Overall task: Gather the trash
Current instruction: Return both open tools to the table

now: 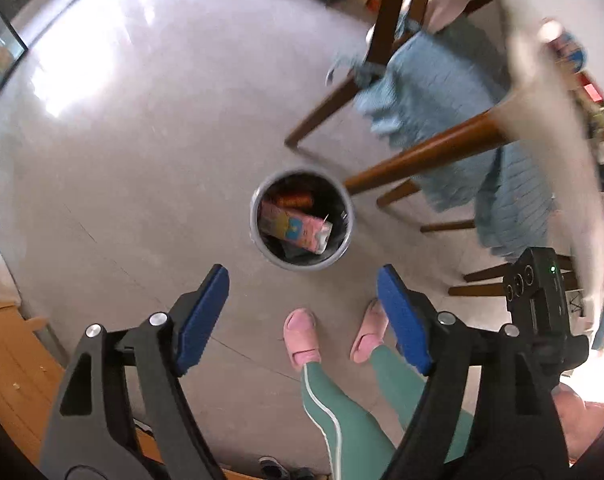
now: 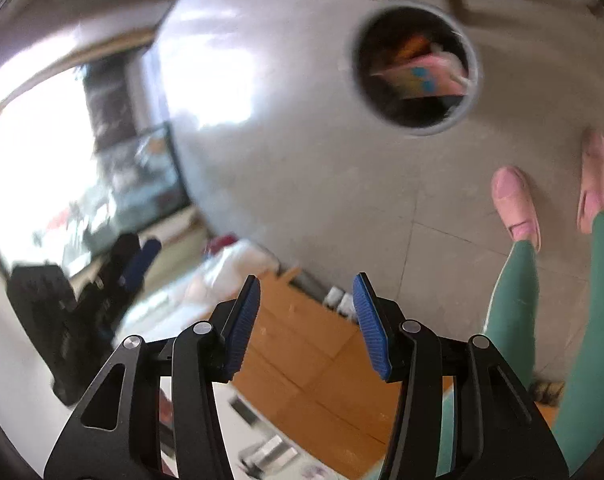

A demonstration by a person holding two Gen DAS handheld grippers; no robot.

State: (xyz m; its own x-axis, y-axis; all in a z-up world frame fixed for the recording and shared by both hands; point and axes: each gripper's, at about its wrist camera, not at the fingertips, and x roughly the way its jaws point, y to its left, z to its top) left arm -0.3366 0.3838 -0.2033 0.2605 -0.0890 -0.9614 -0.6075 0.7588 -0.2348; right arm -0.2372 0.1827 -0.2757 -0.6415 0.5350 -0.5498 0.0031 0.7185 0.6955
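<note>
A round grey trash bin (image 1: 344,240) stands on the floor well below my left gripper (image 1: 302,280). A pink carton (image 1: 296,228) lies inside it on top of an orange wrapper (image 1: 294,200). My left gripper is open and empty, its blue pads (image 1: 202,316) spread wide. In the right wrist view the same bin (image 2: 468,108) sits at the upper right with the pink carton (image 2: 422,76) in it. My right gripper (image 2: 306,284) is open and holds nothing, well away from the bin. The other gripper's black body (image 1: 538,300) shows at the right edge.
A person's green-trousered legs (image 1: 342,408) and pink slippers (image 1: 302,338) stand close to the bin. Wooden chair legs (image 1: 422,156) and a draped blue cloth (image 1: 454,108) sit right of it under a white table edge (image 1: 542,92). Cardboard boxes (image 2: 314,356) lie below my right gripper.
</note>
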